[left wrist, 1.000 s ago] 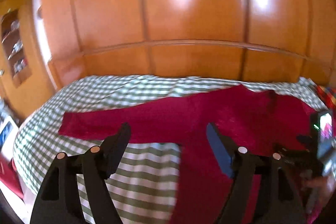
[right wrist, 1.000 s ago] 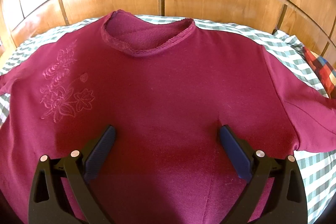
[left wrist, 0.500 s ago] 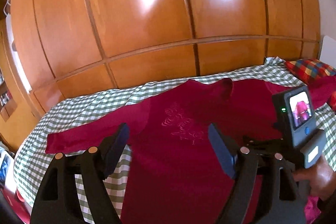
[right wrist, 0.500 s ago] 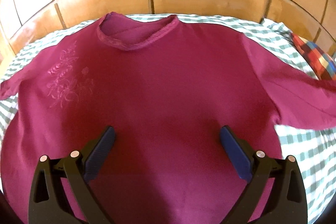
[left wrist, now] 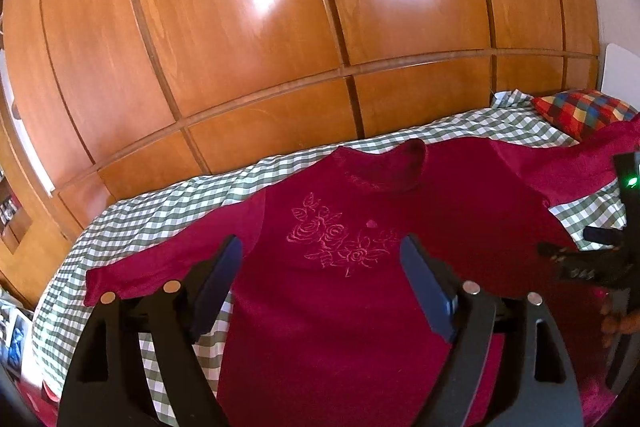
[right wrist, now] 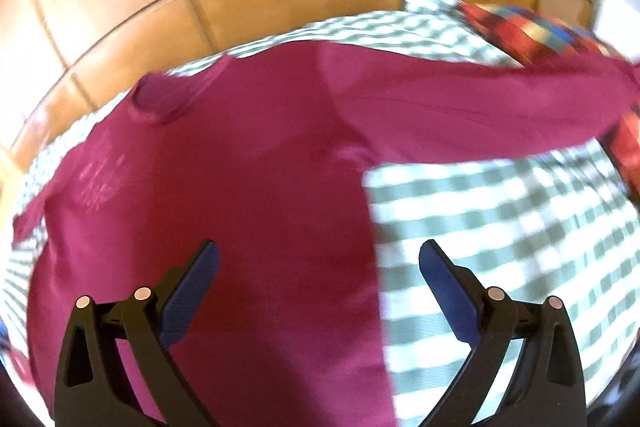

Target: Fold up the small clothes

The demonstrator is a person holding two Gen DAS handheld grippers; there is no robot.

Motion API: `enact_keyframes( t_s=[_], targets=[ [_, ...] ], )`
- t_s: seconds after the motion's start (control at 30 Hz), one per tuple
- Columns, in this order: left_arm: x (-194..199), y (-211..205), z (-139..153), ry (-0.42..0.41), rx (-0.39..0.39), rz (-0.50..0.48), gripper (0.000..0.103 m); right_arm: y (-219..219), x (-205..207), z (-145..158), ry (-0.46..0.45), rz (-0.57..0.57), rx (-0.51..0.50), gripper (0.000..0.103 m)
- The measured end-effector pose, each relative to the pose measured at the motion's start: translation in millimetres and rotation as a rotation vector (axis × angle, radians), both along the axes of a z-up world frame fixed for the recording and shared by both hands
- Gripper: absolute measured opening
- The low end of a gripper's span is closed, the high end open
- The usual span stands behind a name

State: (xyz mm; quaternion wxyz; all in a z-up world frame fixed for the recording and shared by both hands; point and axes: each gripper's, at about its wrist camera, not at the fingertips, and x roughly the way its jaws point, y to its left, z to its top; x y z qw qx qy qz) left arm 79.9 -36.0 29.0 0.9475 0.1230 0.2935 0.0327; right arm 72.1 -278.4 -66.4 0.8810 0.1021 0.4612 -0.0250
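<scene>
A dark red long-sleeved sweater (left wrist: 360,287) with an embroidered flower motif (left wrist: 340,243) lies flat, front up, on a green and white checked bed cover (left wrist: 160,211), sleeves spread to both sides. My left gripper (left wrist: 320,275) is open and empty above the sweater's chest, near its left side. My right gripper (right wrist: 318,275) is open and empty above the sweater's right side edge (right wrist: 372,227), below the right sleeve (right wrist: 460,115). The right wrist view is blurred. The right gripper's body also shows in the left wrist view (left wrist: 600,259).
Glossy wooden wardrobe panels (left wrist: 280,47) stand along the bed's far edge. A multicoloured checked cushion (left wrist: 580,111) lies at the far right of the bed; it also shows in the right wrist view (right wrist: 520,31). Shelves (left wrist: 12,215) stand at the far left.
The left gripper has swung right, from the left sleeve to over the chest motif. The right gripper has swung right to the sweater's right edge and bare cover. Both stayed open.
</scene>
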Motion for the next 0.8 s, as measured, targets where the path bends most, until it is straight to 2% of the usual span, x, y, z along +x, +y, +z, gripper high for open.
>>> enact_keyframes(
  t_s=[0.13,0.27,0.37,0.43,0.6,0.8],
  targets=[
    [5,-4,-3,0.011,0.006,-0.003,0.082,-46,-14,6,-0.022,-0.116,0.062,0.097],
    [9,-9,-7,0.026,0.008,-0.010,0.082,-97,-23,9,-0.030,-0.240,0.118,0.086],
    [11,-13,-10,0.035,0.007,-0.017,0.082,-131,-29,6,-0.021,-0.325,0.135,0.073],
    [13,-15,-12,0.040,0.009,-0.021,0.083,-150,-34,5,-0.022,-0.367,0.138,0.068],
    [17,-21,-16,0.053,0.020,-0.033,0.083,-188,-40,5,-0.029,-0.451,0.149,0.067],
    [21,-26,-20,0.065,0.023,-0.041,0.083,-207,-40,6,-0.041,-0.497,0.154,0.067]
  ],
)
